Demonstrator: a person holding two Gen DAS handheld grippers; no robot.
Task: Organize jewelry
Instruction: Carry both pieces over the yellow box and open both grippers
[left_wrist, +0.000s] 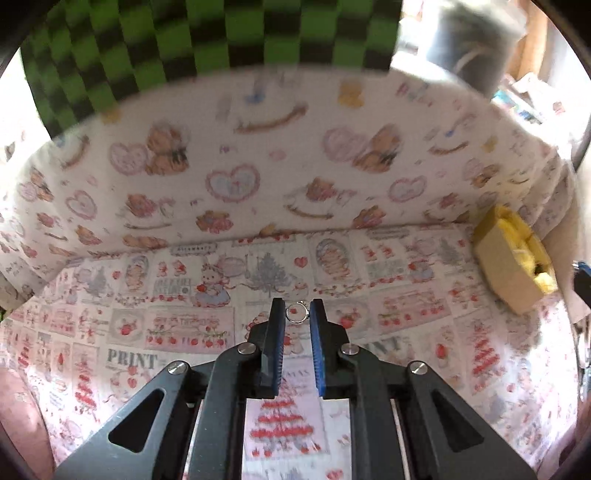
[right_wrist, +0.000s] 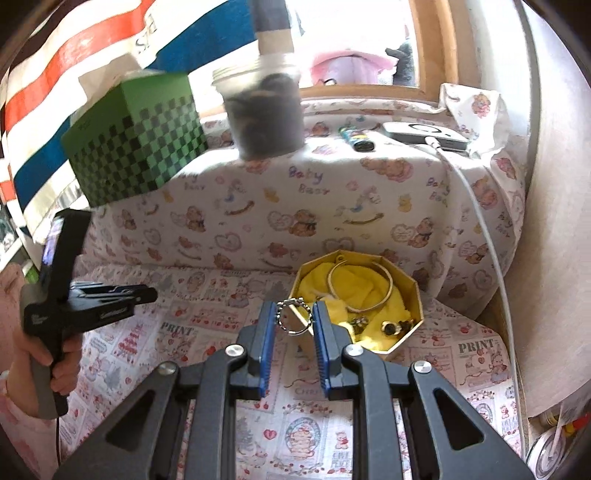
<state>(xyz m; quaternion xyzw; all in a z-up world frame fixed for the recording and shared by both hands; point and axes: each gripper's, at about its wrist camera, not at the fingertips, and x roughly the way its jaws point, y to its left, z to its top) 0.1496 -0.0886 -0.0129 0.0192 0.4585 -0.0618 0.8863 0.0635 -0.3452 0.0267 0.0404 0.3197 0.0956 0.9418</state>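
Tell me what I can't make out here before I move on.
- Left wrist view: small ring between the left tool pads, too small to tell its details.
- Left wrist view: yellow-lined box, contents hidden by its wall.
- Right wrist view: dark pieces in the box beyond the beaded ring, too small to identify.
- Right wrist view: jar contents blurred.

Printed cloth (right_wrist: 207, 373) lies free left of the jewelry box (right_wrist: 402, 332).

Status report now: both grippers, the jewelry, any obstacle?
Left gripper shut on small ring. Right gripper shut on beaded ring, near yellow jewelry box. Path to the box looks free.
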